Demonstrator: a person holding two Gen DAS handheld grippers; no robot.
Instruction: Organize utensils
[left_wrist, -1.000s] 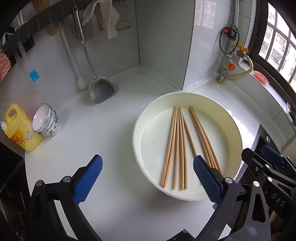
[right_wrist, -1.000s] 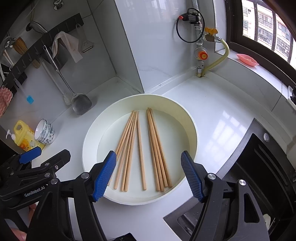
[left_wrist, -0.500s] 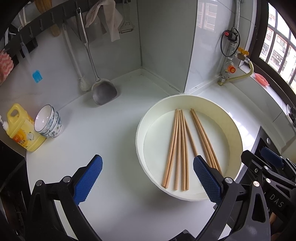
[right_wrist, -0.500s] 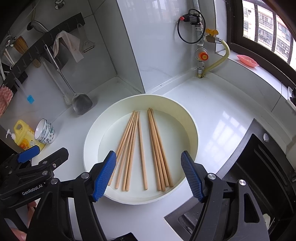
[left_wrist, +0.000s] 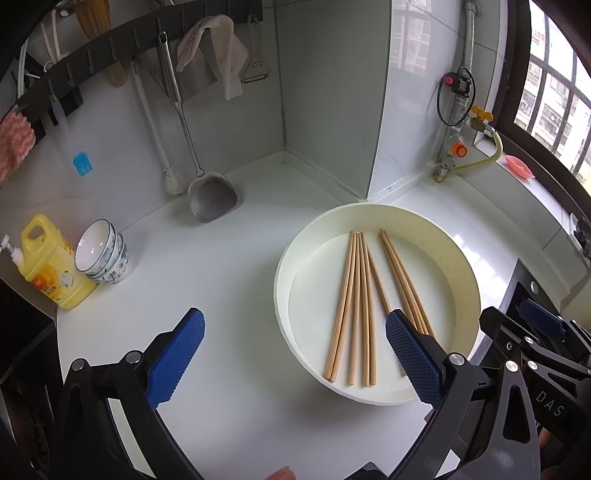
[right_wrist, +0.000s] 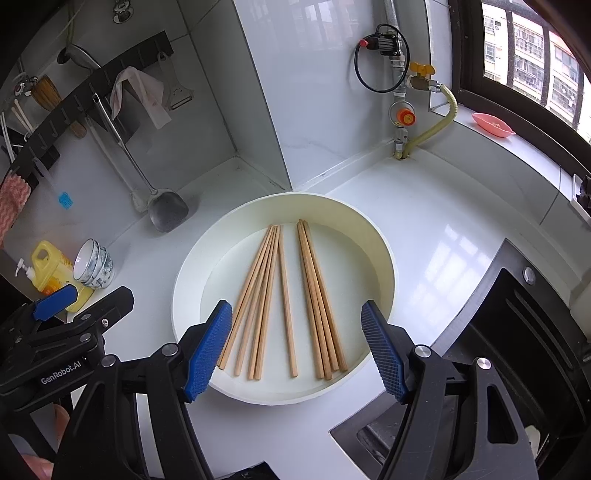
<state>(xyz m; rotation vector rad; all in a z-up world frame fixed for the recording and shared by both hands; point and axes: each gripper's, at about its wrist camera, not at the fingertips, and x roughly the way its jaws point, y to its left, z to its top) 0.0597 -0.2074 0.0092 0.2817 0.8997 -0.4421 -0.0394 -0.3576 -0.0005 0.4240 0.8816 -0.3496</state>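
Left tongs (left_wrist: 293, 354) hang spread wide over the white tabletop (left_wrist: 229, 280), gripping nothing. On to the round cream basin (right_wrist: 376, 243), where the wooden chopsticks (right_wrist: 284, 295) lie loosely fanned on its floor. Right tongs (right_wrist: 295, 347) hover above their near ends, blue pads (right_wrist: 208, 347) wide apart, empty.

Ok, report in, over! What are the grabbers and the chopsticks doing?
Left gripper open, empty. Right gripper open, empty, above the chopsticks. Chopsticks loose in the basin. Nothing in the way.
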